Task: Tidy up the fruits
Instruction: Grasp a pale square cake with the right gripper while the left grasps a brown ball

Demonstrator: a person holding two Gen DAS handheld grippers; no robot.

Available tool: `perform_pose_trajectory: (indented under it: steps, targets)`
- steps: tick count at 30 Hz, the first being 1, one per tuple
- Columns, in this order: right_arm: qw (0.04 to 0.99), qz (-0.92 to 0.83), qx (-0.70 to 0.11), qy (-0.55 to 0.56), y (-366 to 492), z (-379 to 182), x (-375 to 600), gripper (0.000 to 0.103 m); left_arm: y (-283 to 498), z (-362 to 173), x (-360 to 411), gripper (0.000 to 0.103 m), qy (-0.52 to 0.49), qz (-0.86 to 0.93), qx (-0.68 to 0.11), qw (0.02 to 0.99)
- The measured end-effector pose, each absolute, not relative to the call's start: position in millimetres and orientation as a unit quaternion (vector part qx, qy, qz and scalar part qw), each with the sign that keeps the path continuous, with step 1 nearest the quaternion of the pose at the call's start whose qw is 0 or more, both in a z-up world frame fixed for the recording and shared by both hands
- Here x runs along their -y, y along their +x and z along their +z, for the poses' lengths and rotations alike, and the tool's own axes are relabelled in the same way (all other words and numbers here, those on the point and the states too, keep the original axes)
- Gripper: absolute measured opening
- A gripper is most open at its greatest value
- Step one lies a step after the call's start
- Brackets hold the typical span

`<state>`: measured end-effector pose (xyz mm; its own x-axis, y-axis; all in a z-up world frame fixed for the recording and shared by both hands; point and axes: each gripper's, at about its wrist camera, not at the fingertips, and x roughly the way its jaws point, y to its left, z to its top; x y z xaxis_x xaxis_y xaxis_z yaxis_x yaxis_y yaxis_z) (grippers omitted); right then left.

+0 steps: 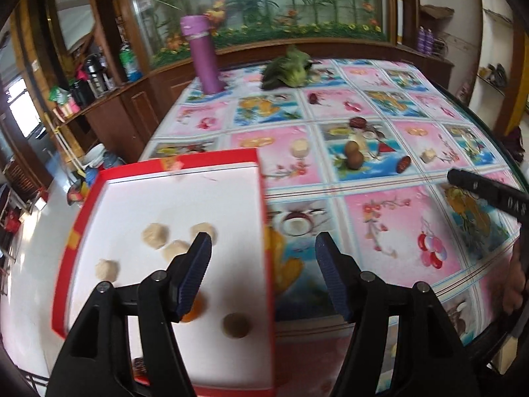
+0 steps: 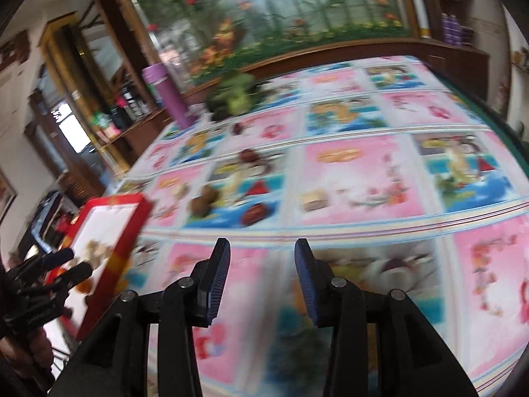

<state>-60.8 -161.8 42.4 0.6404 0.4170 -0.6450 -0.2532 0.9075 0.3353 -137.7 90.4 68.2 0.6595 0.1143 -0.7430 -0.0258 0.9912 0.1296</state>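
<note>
At the left edge of the tabletop sits a red-rimmed white tray holding several pale peeled fruit pieces, a round tan one and an orange one partly hidden. The left gripper hovers over the tray's right rim, jaws released and empty. Farther right on the patterned cloth lie two brown fruits, a dark red date and a pale chunk. The right gripper hangs above the cloth, jaws spread, grasping nothing.
</note>
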Motion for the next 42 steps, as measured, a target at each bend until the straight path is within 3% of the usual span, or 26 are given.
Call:
perform_pose_trajectory:
  steps: [14,19,30,34,36,39,42]
  targets:
    - [0.891,0.119,-0.435,0.043,12.1,17.8,152.1,0.039,-71.1,48.6,-70.5,0.066,0.035,0.0,-0.466,0.884]
    - [0.897,0.122,-0.425,0.021,9.7,17.6,148.4,0.025,-45.0,42.0,-63.9,0.066,0.027,-0.009,-0.479,0.877]
    - [0.895,0.132,-0.424,0.027,10.8,18.4,153.2,0.026,9.4,27.8,-32.8,0.066,0.007,-0.05,-0.493,0.868]
    - [0.895,0.133,-0.425,0.029,10.9,18.6,154.6,0.026,16.8,19.7,-26.0,0.047,-0.001,-0.064,-0.503,0.862]
    - [0.895,0.134,-0.425,0.031,10.3,18.6,154.0,0.026,16.8,18.4,-21.9,0.044,0.011,-0.063,-0.496,0.866]
    - [0.894,0.134,-0.425,0.031,9.9,18.9,154.1,0.026,18.6,19.7,-23.3,0.025,0.008,-0.067,-0.49,0.869]
    - [0.894,0.137,-0.425,0.027,9.2,18.9,153.2,0.025,18.7,20.2,-25.9,0.025,0.002,-0.069,-0.489,0.869]
